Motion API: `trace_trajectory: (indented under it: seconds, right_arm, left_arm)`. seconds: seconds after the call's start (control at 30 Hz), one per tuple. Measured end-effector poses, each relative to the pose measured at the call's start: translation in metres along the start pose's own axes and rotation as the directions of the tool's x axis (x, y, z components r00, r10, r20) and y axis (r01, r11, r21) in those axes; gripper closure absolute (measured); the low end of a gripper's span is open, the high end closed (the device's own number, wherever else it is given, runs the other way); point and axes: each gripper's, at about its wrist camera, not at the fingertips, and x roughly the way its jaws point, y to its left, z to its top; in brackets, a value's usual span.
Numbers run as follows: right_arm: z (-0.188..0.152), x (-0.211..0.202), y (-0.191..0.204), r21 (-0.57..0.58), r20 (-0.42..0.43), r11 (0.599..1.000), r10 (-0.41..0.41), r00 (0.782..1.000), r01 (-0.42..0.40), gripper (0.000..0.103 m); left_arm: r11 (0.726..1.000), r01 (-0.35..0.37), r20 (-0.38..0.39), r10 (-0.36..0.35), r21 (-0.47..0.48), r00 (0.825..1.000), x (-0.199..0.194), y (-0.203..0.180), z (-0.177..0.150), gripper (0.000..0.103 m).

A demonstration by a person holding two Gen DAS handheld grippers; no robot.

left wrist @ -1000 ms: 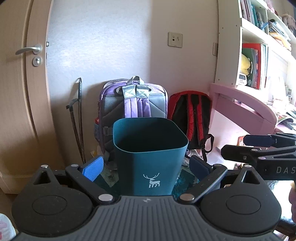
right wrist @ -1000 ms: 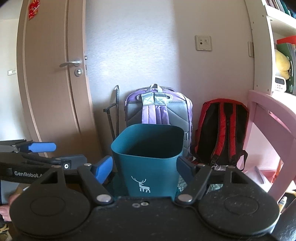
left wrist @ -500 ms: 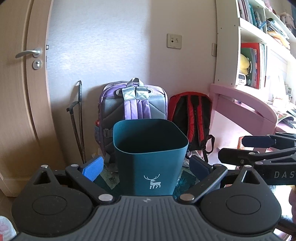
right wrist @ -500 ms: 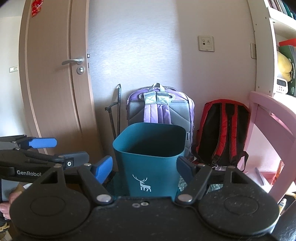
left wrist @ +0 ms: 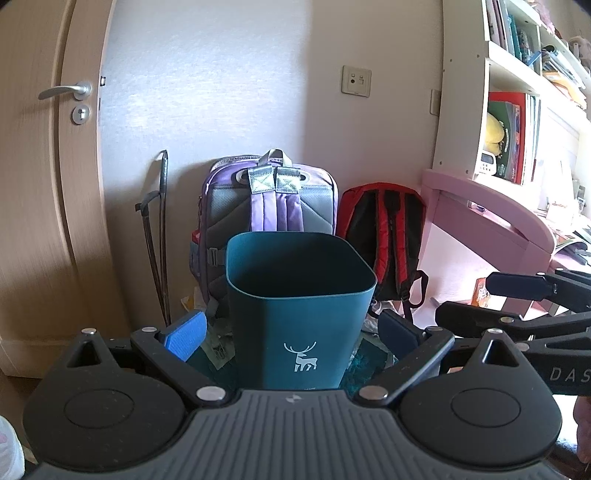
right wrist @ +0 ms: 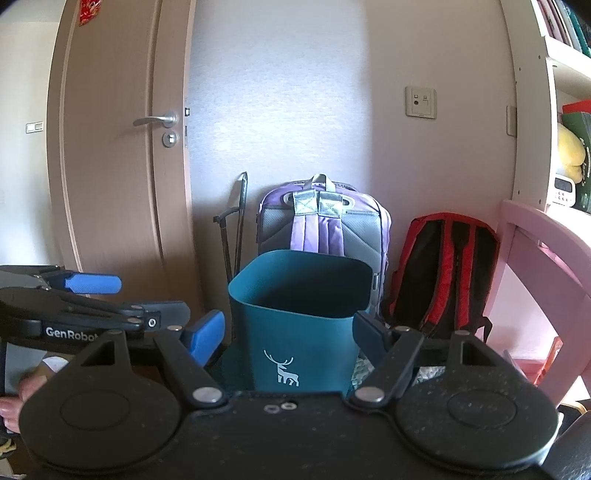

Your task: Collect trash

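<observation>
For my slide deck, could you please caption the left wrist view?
Open left gripper faces a teal deer-print bin, two backpacks behind it.

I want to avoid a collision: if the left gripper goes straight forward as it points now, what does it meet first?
Probably the teal bin: it stands between the open left gripper fingers, ahead; exact depth unclear.

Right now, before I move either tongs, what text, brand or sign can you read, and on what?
"GenRobo", cut off: side of the left tongs, seen from the right wrist view.
"DAS", cut off: side of the right tongs, seen from the left wrist view.
White deer emblem, no words: front of the teal bin.
Book spines on the shelf: too small to read.
Red sticker on the door: blurred.
</observation>
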Motion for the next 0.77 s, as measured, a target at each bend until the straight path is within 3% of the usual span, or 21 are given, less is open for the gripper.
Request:
trace_trajectory:
  seconds: [0.77]
  right_arm:
    - [-0.011,0.0,-0.013,0.084,0.006,0.996,-0.006,1.0,0.006,0.027]
  left_arm:
    - [0.999,-0.034,0.038,0.033,0.018,0.999,-0.003,-0.007,-0.006,0.003]
